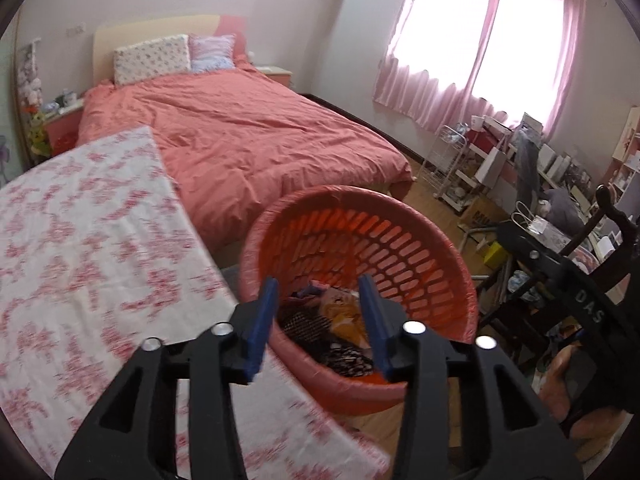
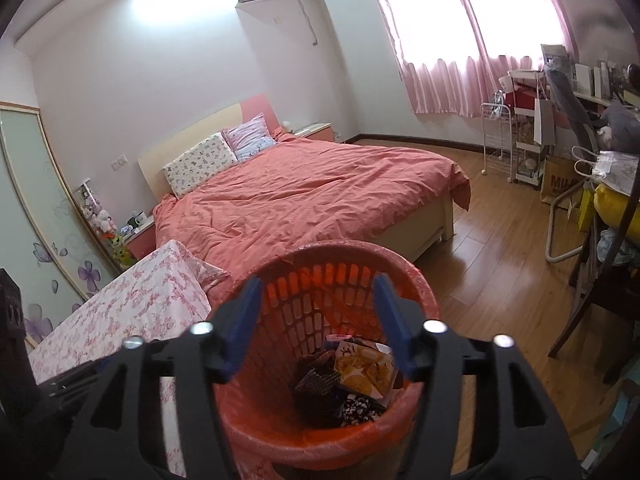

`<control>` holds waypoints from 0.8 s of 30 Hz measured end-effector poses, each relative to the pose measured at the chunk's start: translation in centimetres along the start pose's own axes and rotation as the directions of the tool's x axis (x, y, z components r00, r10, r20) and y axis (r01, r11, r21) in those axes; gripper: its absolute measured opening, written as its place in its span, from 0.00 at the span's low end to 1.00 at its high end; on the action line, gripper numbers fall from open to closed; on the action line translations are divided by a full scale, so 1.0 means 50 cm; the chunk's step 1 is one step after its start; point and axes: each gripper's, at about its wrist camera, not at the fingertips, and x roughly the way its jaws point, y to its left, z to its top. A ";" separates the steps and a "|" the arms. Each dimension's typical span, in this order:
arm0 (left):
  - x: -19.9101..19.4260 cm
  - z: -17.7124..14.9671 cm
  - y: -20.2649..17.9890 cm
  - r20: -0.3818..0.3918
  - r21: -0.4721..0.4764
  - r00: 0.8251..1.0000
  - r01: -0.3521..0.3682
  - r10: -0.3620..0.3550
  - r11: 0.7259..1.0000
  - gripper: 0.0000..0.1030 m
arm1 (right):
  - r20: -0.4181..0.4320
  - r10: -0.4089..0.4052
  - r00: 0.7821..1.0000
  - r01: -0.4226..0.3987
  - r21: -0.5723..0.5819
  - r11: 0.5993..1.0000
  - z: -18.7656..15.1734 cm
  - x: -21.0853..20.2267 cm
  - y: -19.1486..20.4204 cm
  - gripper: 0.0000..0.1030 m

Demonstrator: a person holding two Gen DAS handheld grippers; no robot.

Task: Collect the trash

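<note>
A: From the left wrist, what does the camera see?

B: The left gripper (image 1: 320,292) hangs over the near rim of the red basket (image 1: 420,216), which stands on the wooden floor (image 1: 436,196) just beside a table with a floral cloth (image 1: 88,248). Its blue fingers (image 1: 266,320) stand apart and nothing lies between them. Down in the basket lies the trash (image 1: 340,320): an orange-yellow wrapper and dark patterned pieces. The other gripper's black frame shows at the right edge.

A: And behind it?

B: A bed with a salmon cover (image 1: 248,140), and pink curtains (image 1: 480,48) on the window.

A: Now the right wrist?

B: The right gripper (image 2: 318,300) points down into the same basket (image 2: 424,292) from above. Its fingers (image 2: 390,320) are spread wide, released, gripping nothing. The trash (image 2: 362,364) rests at the bottom, between the fingers in the picture but well below them. The cloth-covered table (image 2: 132,312) sits left of the basket; the bed (image 2: 304,192) lies beyond.
</note>
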 end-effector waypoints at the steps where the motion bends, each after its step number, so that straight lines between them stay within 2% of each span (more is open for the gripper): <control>1: -0.018 -0.006 0.008 0.016 0.004 1.000 -0.020 0.020 1.000 0.52 | 0.005 0.000 1.000 0.000 -0.010 1.000 -0.002 -0.010 0.004 0.75; 3: -0.062 -0.022 0.022 0.051 0.005 0.997 -0.060 0.059 0.998 0.63 | 0.014 0.005 1.000 -0.004 -0.036 0.999 -0.013 -0.039 0.021 0.86; 5: -0.094 -0.036 0.038 0.078 0.001 0.993 -0.091 0.090 0.996 0.72 | 0.017 0.011 1.000 -0.010 -0.060 0.998 -0.027 -0.065 0.040 0.91; 9: -0.177 -0.075 0.068 0.140 -0.010 0.975 -0.171 0.171 0.985 0.86 | 0.019 0.040 0.999 -0.037 -0.128 0.991 -0.063 -0.127 0.091 0.94; 13: -0.258 -0.122 0.091 0.216 -0.031 0.943 -0.252 0.253 0.967 0.93 | 0.032 0.136 0.990 -0.130 -0.146 0.981 -0.107 -0.195 0.123 0.94; 17: -0.320 -0.168 0.103 0.265 -0.058 0.905 -0.330 0.333 0.942 0.98 | -0.001 0.201 0.980 -0.200 -0.094 0.975 -0.148 -0.246 0.132 0.94; 20: -0.355 -0.209 0.107 0.281 -0.088 0.884 -0.364 0.374 0.927 0.98 | -0.019 0.182 0.983 -0.183 -0.100 0.978 -0.175 -0.277 0.139 0.95; 24: -0.385 -0.250 0.116 0.286 -0.135 0.863 -0.395 0.417 0.909 0.98 | 0.028 0.056 0.998 -0.050 -0.178 0.983 -0.212 -0.319 0.169 0.96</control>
